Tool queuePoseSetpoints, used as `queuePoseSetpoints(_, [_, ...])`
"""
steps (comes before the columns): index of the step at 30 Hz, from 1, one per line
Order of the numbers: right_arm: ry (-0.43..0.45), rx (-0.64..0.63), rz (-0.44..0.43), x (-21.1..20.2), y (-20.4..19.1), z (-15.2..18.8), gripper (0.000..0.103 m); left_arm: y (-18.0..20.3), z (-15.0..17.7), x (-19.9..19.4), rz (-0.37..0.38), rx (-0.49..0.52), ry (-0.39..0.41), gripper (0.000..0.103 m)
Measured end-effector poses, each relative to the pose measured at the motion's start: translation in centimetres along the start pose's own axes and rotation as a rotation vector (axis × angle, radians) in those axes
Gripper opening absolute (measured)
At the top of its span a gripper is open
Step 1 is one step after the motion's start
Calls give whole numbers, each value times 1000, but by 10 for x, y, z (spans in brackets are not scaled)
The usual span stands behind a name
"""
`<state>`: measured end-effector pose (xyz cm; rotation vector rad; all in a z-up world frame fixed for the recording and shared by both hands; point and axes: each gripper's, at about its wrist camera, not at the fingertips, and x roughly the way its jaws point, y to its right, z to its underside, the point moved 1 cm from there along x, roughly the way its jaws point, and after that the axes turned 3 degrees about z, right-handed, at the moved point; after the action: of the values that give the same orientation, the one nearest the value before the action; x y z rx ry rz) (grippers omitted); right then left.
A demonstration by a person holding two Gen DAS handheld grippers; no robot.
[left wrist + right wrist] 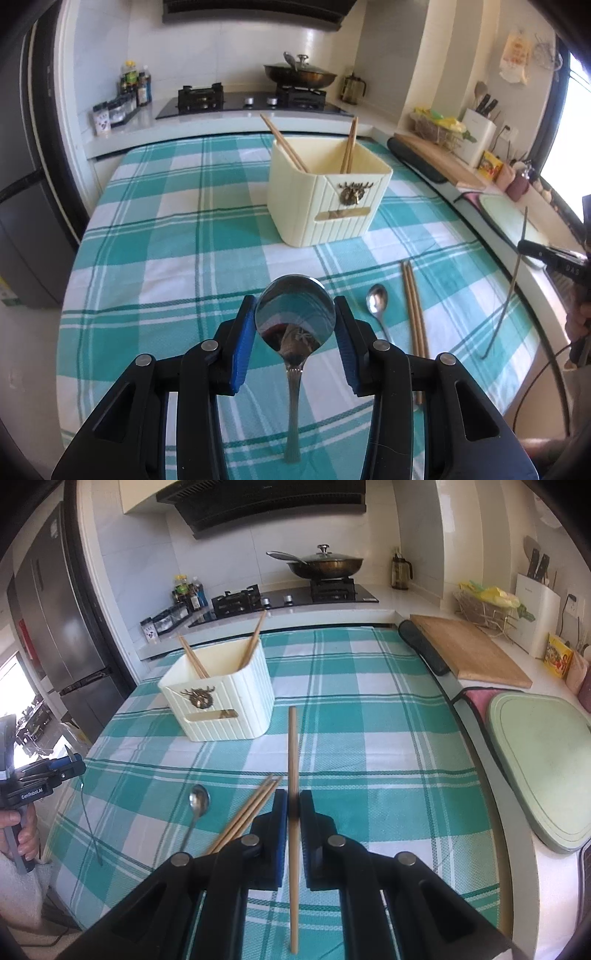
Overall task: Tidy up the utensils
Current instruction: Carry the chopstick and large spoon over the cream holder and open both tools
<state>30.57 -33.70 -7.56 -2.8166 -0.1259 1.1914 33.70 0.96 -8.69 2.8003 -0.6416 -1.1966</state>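
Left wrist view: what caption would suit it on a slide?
Left claw grips a large spoon above the checked tablecloth, facing a cream utensil holder with chopsticks.

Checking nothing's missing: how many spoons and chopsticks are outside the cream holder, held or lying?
Spoons: 2, large spoon in left tool, small spoon lying
Chopsticks: 4, held chopstick in right tool, seemingly 3 loose chopsticks
Total: 6
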Motion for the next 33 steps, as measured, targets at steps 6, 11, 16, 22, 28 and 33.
queuePoseSetpoints(6, [61,-45,-6,-32,-19,0,7,0,-4,-26,38,-24,55,42])
queuePoseSetpoints(11, [124,-62,-8,-44,-32,-6,7,3,-10,-37,59,-21,75,42])
queuePoseSetpoints(16, [155,-50,-26,-49,-36,-17,7,4,-16,-45,78,-34,83,42])
queuePoseSetpoints(22, [174,-85,-31,-55,-41,-30,7,13,-34,-48,128,-13,78,42])
queuePoseSetpoints(28, [187,-120,-10,-50,-43,-51,7,23,-74,-58,154,23,119,42])
queuePoseSetpoints(33, [244,-154,-13,-52,-48,-88,7,30,-120,-79,152,31,236,42])
